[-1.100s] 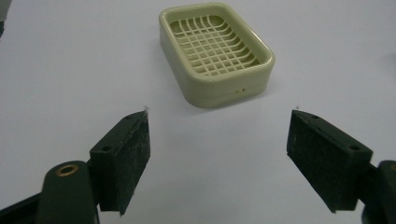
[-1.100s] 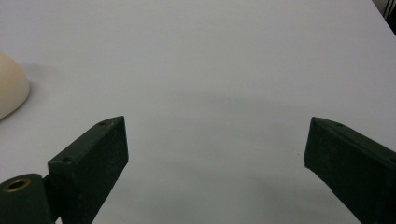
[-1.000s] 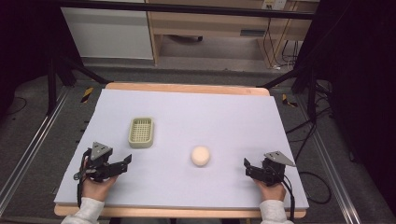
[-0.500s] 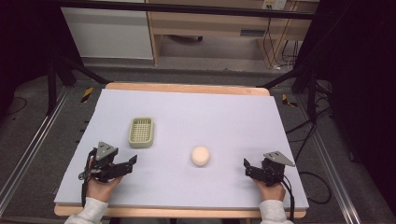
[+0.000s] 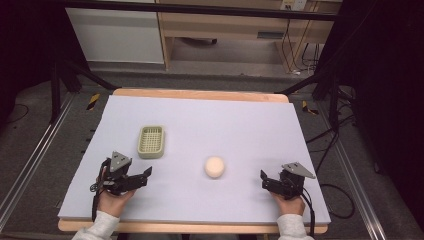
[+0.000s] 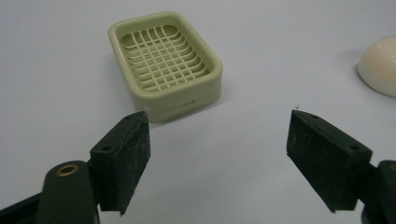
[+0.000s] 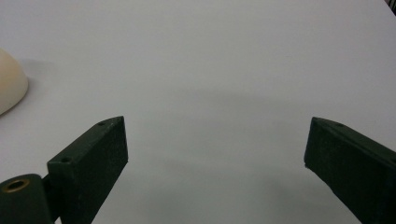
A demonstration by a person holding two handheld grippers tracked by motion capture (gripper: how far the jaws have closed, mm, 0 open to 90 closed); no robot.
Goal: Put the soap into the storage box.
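Note:
A pale green soap dish [image 5: 151,141] with a lattice floor sits left of centre on the lilac table sheet [image 5: 225,120]. A round cream soap bar [image 5: 214,167] lies to its right, nearer me. My left gripper [image 5: 144,176] rests on the sheet just in front of the dish, open and empty. In the left gripper view the dish [image 6: 166,63] stands ahead between the spread jaws of that gripper [image 6: 217,154], with the soap [image 6: 380,65] at the right edge. My right gripper [image 5: 263,180] is open and empty, right of the soap. In the right gripper view that gripper [image 7: 215,158] faces bare sheet, with the soap [image 7: 9,88] at far left.
The sheet covers a wooden table whose edge [image 5: 200,94] shows at the back. Metal rails [image 5: 30,165] and cables [image 5: 325,145] run along both sides on the floor. A cabinet [image 5: 115,35] and shelving stand beyond the table.
My left gripper has slid a little to the right and forward, toward the dish. The right gripper, the soap and the dish have stayed put.

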